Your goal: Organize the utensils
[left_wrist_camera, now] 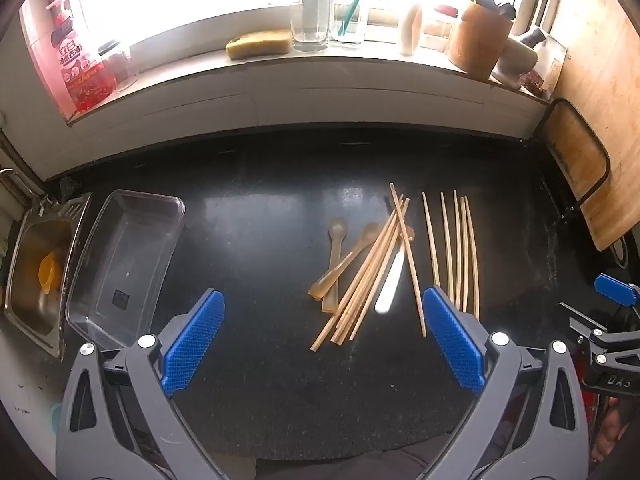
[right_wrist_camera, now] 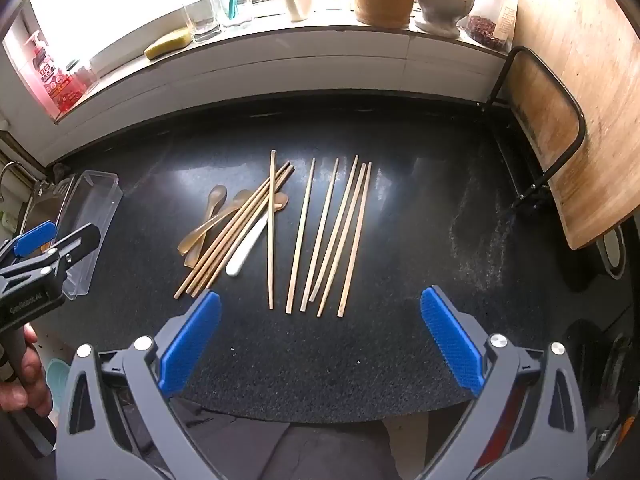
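On the black countertop (right_wrist_camera: 400,208) lie several wooden chopsticks (right_wrist_camera: 332,236) in a loose row, and left of them a crossed heap of chopsticks (right_wrist_camera: 236,236) over brown spoons (right_wrist_camera: 208,216) and a white spoon (right_wrist_camera: 248,248). In the left wrist view the same heap (left_wrist_camera: 368,268), the brown spoons (left_wrist_camera: 336,256), the white spoon (left_wrist_camera: 390,284) and the row (left_wrist_camera: 456,252) lie ahead. My left gripper (left_wrist_camera: 324,344) hangs open above the counter just short of the heap, holding nothing. My right gripper (right_wrist_camera: 320,344) is open and empty, short of the row's near ends.
An empty clear plastic tray (left_wrist_camera: 120,264) stands at the left beside a steel sink (left_wrist_camera: 36,276). A wooden cutting board (right_wrist_camera: 576,92) leans in a black rack at the right. The windowsill carries a sponge (left_wrist_camera: 258,43), glasses, jars and a red bottle (left_wrist_camera: 76,68).
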### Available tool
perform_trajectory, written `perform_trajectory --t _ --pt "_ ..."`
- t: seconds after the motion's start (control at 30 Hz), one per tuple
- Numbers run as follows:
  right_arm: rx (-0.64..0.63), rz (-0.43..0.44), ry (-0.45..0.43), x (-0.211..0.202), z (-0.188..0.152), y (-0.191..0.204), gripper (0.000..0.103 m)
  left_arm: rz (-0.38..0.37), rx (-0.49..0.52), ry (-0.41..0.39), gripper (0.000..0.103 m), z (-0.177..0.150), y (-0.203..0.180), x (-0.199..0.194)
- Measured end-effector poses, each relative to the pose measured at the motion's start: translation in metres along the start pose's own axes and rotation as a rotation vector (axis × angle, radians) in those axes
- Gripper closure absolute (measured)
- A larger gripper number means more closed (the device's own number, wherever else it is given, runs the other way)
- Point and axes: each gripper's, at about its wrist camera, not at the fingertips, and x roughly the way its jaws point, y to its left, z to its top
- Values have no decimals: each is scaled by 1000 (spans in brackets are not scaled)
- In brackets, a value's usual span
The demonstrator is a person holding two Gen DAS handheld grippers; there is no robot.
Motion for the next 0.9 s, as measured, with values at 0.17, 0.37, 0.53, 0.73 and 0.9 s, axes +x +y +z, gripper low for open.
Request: perform_trajectory --t 0.17,0.37,0.53,0.73,0.9 --pt "0 0 6 3 0 2 6 -1 3 -1 6 1 -1 0" --pt "-1 -1 3 1 2 0 6 3 2 0 6 2 -1 1" --pt "-4 -2 1 5 4 1 6 0 -1 -1 6 4 0 2" --pt "-4 0 1 3 4 0 6 -5 -3 1 6 4 1 3" --pt "-2 0 0 2 4 1 6 -4 -4 1 6 3 1 3"
